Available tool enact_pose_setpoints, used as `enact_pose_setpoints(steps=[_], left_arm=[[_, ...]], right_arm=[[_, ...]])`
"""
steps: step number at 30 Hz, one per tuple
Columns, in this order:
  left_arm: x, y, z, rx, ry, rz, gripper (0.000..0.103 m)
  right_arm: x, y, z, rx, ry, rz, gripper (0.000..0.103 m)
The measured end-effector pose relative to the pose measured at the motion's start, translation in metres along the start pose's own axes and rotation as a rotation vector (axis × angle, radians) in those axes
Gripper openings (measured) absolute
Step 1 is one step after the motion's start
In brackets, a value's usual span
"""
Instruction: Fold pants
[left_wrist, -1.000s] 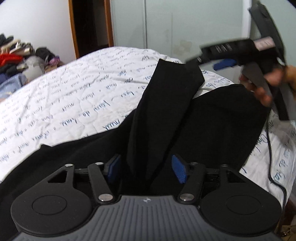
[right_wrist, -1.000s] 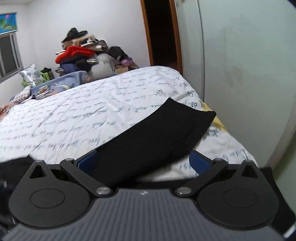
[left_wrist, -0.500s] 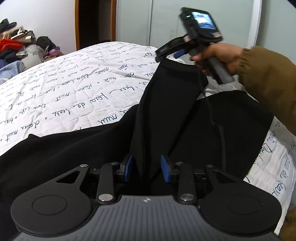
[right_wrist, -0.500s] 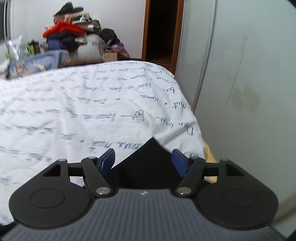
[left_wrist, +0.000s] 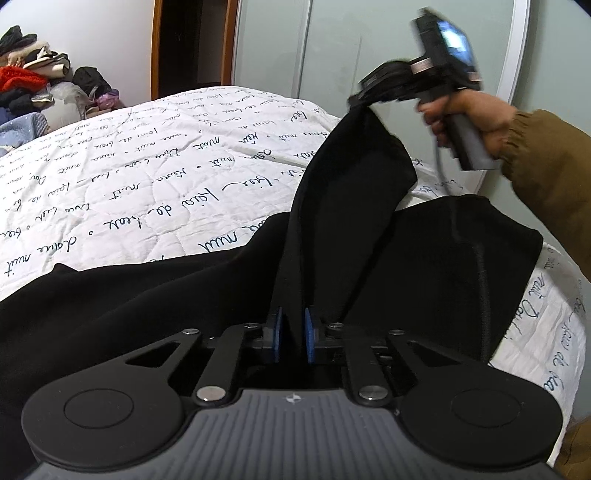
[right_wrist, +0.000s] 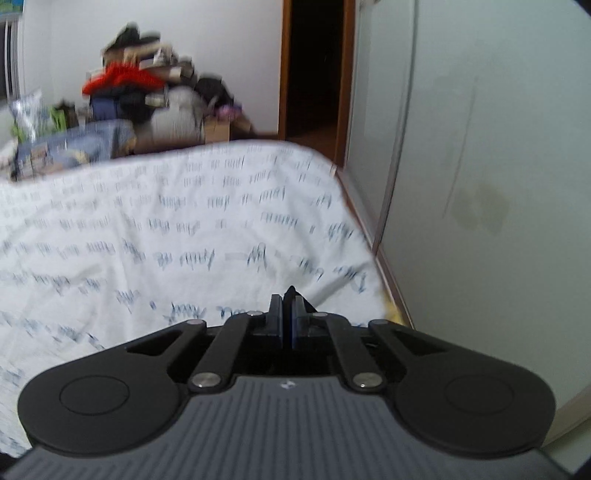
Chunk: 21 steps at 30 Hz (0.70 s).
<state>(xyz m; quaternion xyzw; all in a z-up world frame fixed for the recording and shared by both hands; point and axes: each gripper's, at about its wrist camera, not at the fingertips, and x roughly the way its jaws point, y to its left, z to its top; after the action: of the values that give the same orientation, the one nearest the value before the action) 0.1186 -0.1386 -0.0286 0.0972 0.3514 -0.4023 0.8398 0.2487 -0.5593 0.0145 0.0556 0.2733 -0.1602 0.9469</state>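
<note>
While the black pants (left_wrist: 229, 295) lie along the near side of the bed (left_wrist: 129, 177), one leg rises as a taut strip between my two grippers. My left gripper (left_wrist: 293, 334) has just closed on that leg's lower part, cloth pinched between the blue pads (left_wrist: 277, 332). My right gripper (right_wrist: 287, 317), jaws just closed too, pinches the hem tip and holds it lifted. Beyond the pants the white quilt is bare right up to its far edge; a wardrobe door (right_wrist: 480, 184) stands close along the bed's right side.
</note>
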Motion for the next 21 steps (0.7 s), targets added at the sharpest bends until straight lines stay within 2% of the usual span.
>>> enact_pose_setpoints(steps=[4,8,15,21], left_arm=[[-0.010,0.002,-0.001,-0.004,-0.009,-0.022,0.008],[-0.019,-0.003,-0.005,0.021,-0.016,-0.025,0.008],[-0.033,-0.021,-0.015,0.092,-0.019,-0.071,0.008],[-0.036,-0.037,-0.023,0.119,0.020,-0.107,0.008]], right_arm=[[-0.051,-0.020,0.003,0.100,-0.093,0.026,0.005],[-0.102,-0.043,-0.011,0.192,-0.158,0.018,0.005],[-0.175,-0.087,-0.068,0.350,-0.212,-0.036,0.005],[-0.214,-0.111,-0.120,0.452,-0.218,-0.088,0.005]])
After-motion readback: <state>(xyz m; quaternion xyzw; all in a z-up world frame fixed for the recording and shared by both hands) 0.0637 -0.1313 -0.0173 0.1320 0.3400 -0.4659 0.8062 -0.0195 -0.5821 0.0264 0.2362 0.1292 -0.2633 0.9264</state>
